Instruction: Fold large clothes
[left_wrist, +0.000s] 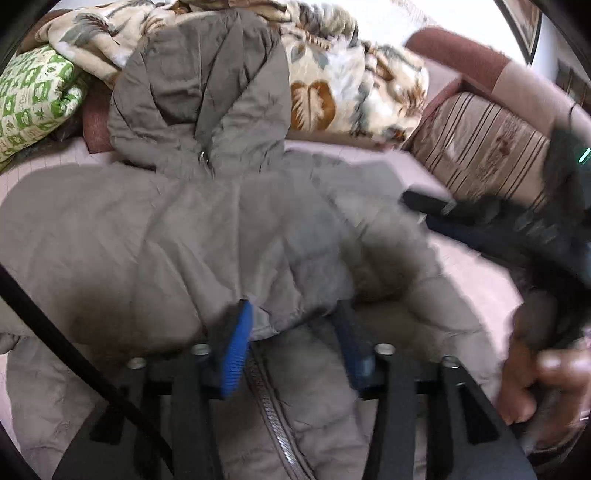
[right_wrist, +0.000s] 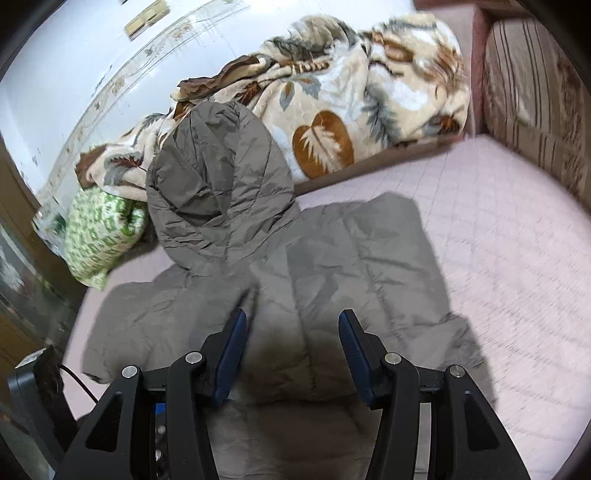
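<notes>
In your left wrist view, the grey-brown hooded jacket (left_wrist: 207, 236) lies spread on the pink quilted bed cover (left_wrist: 469, 266), its hood (left_wrist: 199, 103) propped against the leaf-print blanket (left_wrist: 332, 85). Your left gripper (left_wrist: 291, 332) has its blue-padded fingers (left_wrist: 236, 350) spread wide, a fold of jacket fabric bunched between them but not pinched. Your right gripper (left_wrist: 428, 201) shows at the right edge, blurred.

In your right wrist view, the right gripper (right_wrist: 291, 332) hangs above the jacket (right_wrist: 332, 258) with fingers apart, grasping nothing. A green patterned pillow (right_wrist: 99, 236) sits just left of the hood (right_wrist: 218, 184).
</notes>
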